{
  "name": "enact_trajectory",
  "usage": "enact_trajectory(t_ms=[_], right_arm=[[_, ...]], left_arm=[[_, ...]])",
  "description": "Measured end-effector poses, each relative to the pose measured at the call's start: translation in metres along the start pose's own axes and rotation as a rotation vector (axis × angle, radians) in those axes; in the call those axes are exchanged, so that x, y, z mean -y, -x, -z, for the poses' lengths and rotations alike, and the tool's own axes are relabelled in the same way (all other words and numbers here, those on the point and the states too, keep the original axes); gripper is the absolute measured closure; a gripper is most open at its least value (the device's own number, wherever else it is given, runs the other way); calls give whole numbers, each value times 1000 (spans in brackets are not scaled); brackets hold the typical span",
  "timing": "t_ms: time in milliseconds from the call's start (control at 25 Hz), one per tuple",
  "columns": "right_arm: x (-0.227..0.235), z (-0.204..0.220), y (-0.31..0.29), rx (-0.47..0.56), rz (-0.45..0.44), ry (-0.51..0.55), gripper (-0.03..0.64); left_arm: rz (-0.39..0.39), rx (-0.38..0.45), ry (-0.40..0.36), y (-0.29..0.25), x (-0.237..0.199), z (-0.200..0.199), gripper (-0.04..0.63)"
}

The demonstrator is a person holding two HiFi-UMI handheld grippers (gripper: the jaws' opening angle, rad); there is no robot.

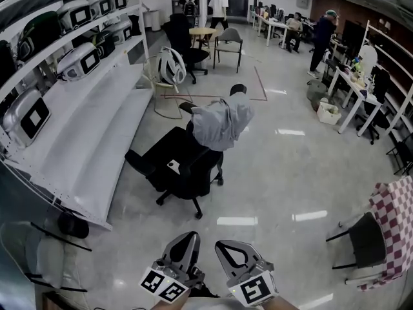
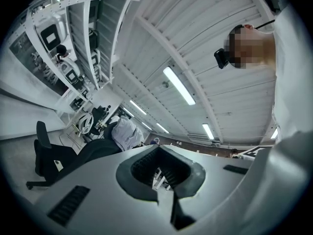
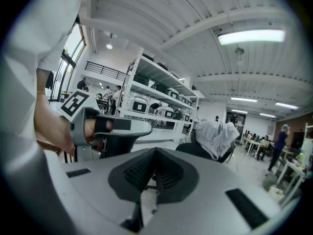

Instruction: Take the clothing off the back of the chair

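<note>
A grey garment [image 1: 222,123] hangs over the backrest of a black swivel chair [image 1: 175,163] in the middle of the floor. The left gripper view shows the garment [image 2: 126,132] small at left; in the right gripper view the garment [image 3: 215,136] sits right of centre on the chair [image 3: 195,151]. Both grippers are at the bottom edge of the head view, well short of the chair. My left gripper [image 1: 188,239] [image 2: 159,151] is shut and holds nothing. My right gripper [image 1: 222,245] [image 3: 156,153] is also shut with nothing in it. The left gripper [image 3: 112,129] shows beside it.
A long white shelf rack [image 1: 84,128] with boxy devices runs along the left. A chair with a red-checked cloth [image 1: 393,221] and a black seat [image 1: 364,241] stand at the right. Further back are a white frame chair [image 1: 171,66], a round table [image 1: 201,32], desks and several people.
</note>
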State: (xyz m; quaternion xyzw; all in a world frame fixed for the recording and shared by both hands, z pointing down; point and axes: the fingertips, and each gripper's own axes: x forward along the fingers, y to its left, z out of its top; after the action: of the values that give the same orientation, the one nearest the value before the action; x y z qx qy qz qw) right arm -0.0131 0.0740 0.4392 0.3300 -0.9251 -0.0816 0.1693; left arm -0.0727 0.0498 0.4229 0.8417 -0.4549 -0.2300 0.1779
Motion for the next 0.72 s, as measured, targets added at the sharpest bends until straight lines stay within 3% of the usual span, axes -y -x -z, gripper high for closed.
enact_trajectory(t_ms=[280, 720], right_arm=[[13, -10, -50, -24, 29, -14, 600], [25, -10, -94, -73, 94, -14, 600]], left_arm=[[45, -10, 19, -24, -40, -23, 588], [123, -55, 72, -45, -75, -25, 588]])
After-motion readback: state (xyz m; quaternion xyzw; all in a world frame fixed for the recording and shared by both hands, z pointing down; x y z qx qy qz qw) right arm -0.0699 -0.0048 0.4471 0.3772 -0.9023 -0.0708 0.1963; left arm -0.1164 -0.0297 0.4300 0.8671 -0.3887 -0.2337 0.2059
